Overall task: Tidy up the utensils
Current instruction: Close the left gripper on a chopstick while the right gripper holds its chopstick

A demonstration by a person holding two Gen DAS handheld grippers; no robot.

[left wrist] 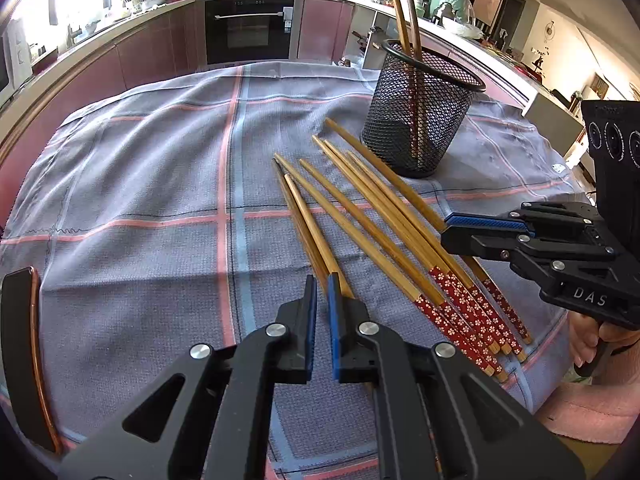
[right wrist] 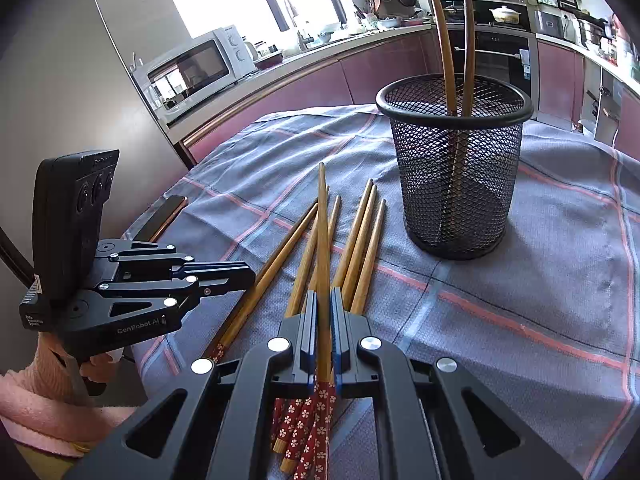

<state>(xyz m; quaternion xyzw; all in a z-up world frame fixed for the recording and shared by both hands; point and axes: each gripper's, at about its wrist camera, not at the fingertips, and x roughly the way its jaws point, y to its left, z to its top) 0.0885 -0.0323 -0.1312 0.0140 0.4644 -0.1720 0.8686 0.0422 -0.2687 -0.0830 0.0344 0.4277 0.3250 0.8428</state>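
Several bamboo chopsticks (left wrist: 372,224) with red flowered ends lie side by side on the checked cloth (left wrist: 152,184), in front of a black mesh holder (left wrist: 420,116) with two darker chopsticks (left wrist: 404,8) standing in it. My right gripper (right wrist: 323,300) is shut on one chopstick (right wrist: 322,224), lifted at its tip above the others (right wrist: 356,252), short of the holder (right wrist: 456,168). My left gripper (left wrist: 322,292) is nearly closed and empty, hovering over the near chopsticks. The right gripper (left wrist: 476,232) shows at the right of the left wrist view; the left gripper (right wrist: 236,276) at the left of the right wrist view.
A dark phone-like slab (left wrist: 24,352) lies at the cloth's left edge. Kitchen counters, an oven (left wrist: 250,28) and a microwave (right wrist: 196,68) surround the table. A pink towel (right wrist: 36,412) lies by the hand.
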